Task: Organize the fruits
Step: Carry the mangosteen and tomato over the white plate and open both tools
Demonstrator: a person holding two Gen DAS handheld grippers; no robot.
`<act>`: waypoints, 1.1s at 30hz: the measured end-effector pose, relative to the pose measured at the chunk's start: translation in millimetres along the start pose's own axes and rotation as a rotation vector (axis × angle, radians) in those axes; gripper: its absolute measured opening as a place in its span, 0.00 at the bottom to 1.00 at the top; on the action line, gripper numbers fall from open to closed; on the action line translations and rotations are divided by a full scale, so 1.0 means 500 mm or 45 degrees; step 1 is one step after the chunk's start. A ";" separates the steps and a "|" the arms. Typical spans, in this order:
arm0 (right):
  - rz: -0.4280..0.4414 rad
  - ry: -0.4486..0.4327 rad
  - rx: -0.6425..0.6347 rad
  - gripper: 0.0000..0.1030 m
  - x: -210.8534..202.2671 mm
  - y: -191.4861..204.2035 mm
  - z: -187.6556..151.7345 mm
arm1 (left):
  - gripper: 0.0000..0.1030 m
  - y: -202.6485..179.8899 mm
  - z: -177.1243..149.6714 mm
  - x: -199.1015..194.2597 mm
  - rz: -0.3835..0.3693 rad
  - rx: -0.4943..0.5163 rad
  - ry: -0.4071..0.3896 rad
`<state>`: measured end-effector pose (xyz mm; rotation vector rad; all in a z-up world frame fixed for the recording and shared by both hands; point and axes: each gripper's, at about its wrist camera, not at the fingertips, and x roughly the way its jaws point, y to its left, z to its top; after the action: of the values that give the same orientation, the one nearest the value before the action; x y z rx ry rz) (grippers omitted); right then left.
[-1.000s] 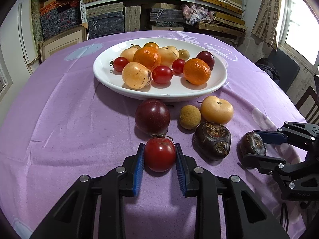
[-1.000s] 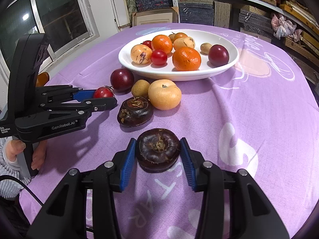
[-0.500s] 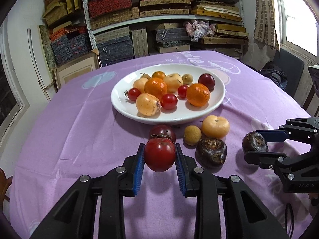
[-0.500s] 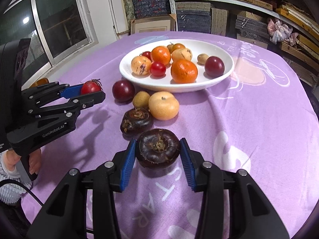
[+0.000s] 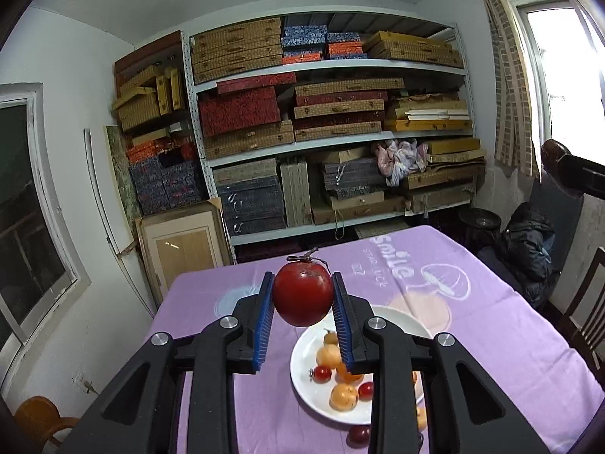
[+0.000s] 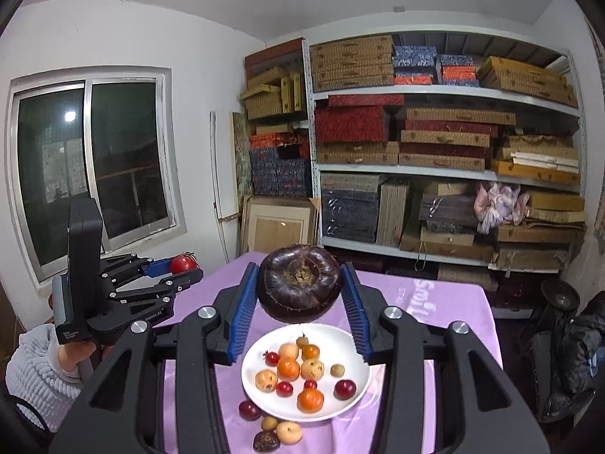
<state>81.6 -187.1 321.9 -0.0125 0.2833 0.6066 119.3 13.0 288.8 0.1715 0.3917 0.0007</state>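
Note:
My left gripper point(image 5: 302, 299) is shut on a red tomato point(image 5: 301, 294) with a dry stem, held high above the table. It also shows in the right wrist view point(image 6: 181, 268), with the tomato point(image 6: 183, 263) between its blue pads. My right gripper point(image 6: 300, 295) is shut on a dark brown round fruit point(image 6: 299, 283), also high above the table. Far below lies a white plate point(image 6: 351, 340) with several fruits: oranges, small red tomatoes, yellow ones and a dark plum. It shows partly in the left wrist view point(image 5: 302, 370).
On the purple cloth point(image 6: 435, 325) in front of the plate lie a dark red plum point(image 6: 249, 410), a small tan fruit point(image 6: 269, 423), a yellow fruit point(image 6: 289, 432) and another dark brown fruit point(image 6: 266, 442). Shelves of boxes point(image 6: 435, 143) stand behind. A chair point(image 5: 586, 325) stands at right.
Both grippers have risen far above the table with their fruits still clamped. The plate and loose fruits now look small and far below.

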 end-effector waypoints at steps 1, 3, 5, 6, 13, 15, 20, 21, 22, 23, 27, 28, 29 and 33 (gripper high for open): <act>-0.007 0.003 -0.007 0.42 0.014 0.001 0.010 | 0.29 -0.002 0.013 0.010 0.000 -0.001 -0.001; -0.017 0.044 -0.014 0.42 0.067 0.000 0.007 | 0.29 -0.012 0.022 0.047 -0.014 0.000 0.027; -0.016 0.120 -0.003 0.42 0.133 -0.011 -0.011 | 0.29 -0.024 0.006 0.099 -0.034 -0.006 0.086; -0.016 0.172 0.010 0.42 0.177 -0.017 -0.037 | 0.29 -0.025 -0.005 0.130 -0.041 -0.010 0.123; -0.040 0.528 0.092 0.42 0.430 -0.063 -0.228 | 0.29 -0.049 -0.162 0.369 -0.067 -0.048 0.425; -0.049 0.599 0.109 0.42 0.474 -0.075 -0.274 | 0.29 -0.047 -0.202 0.420 -0.071 -0.063 0.496; -0.069 0.688 0.122 0.42 0.525 -0.094 -0.346 | 0.29 -0.020 -0.270 0.492 -0.083 -0.136 0.585; -0.073 0.701 0.119 0.42 0.533 -0.096 -0.354 | 0.29 -0.015 -0.282 0.500 -0.079 -0.140 0.594; -0.075 0.714 0.115 0.42 0.541 -0.097 -0.362 | 0.29 -0.014 -0.288 0.504 -0.085 -0.145 0.594; -0.077 0.720 0.111 0.42 0.545 -0.097 -0.371 | 0.29 -0.015 -0.291 0.504 -0.088 -0.148 0.584; -0.083 0.722 0.102 0.42 0.559 -0.101 -0.389 | 0.31 -0.022 -0.297 0.509 -0.062 -0.118 0.566; -0.082 0.722 0.101 0.42 0.560 -0.099 -0.389 | 0.31 -0.025 -0.295 0.509 -0.053 -0.111 0.560; -0.082 0.722 0.098 0.43 0.563 -0.104 -0.390 | 0.31 -0.028 -0.294 0.509 -0.052 -0.107 0.557; -0.095 0.725 0.062 0.51 0.567 -0.098 -0.390 | 0.49 -0.035 -0.292 0.515 -0.044 -0.113 0.560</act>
<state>281.3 -86.9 55.3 -0.1502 0.8456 0.5126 301.4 28.8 55.4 0.0753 0.8323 0.0217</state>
